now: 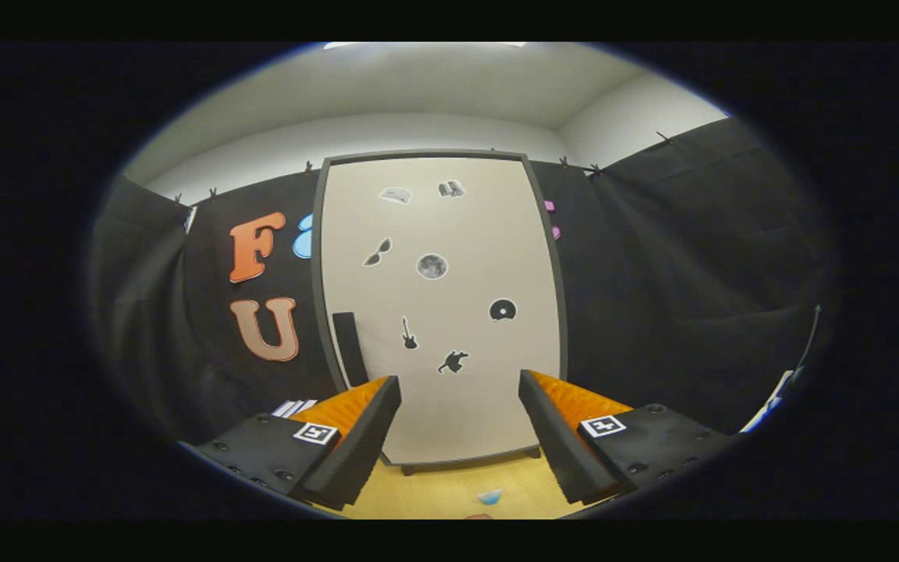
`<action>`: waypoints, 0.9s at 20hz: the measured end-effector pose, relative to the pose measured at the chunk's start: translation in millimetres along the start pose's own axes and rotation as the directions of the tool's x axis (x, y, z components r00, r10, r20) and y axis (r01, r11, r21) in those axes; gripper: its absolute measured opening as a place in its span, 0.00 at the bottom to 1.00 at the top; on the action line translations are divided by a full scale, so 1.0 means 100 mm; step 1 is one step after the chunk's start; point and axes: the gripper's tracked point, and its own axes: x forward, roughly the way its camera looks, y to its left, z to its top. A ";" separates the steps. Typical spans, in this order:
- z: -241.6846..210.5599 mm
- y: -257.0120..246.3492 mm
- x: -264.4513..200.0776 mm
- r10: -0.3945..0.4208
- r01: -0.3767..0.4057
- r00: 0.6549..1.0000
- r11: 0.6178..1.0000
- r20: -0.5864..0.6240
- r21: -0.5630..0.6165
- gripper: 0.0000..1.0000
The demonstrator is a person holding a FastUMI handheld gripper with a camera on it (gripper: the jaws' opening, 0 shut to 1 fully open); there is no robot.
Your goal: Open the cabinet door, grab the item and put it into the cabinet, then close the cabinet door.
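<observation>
A tall cabinet point(440, 312) stands straight ahead on a wooden table point(449, 488), its pale door shut and dotted with small dark stickers. A dark vertical handle point(350, 349) runs along the door's left edge, just beyond my left fingertip. My gripper point(459, 425) is open, with only air between its fingers, and it faces the lower part of the door. A small light-blue item point(490, 496) lies on the table between the fingers, close to me. A reddish bit point(479, 516) shows at the table's near edge.
Black cloth walls surround the cabinet on both sides. Something white and striped point(294, 407) lies behind my left finger near the cabinet's base. A thin dark rod and a white-blue object point(777, 398) sit far right.
</observation>
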 end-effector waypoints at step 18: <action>-0.07 0.46 0.17 0.071 -0.073 0.997 0.996 -0.031 -0.046 0.98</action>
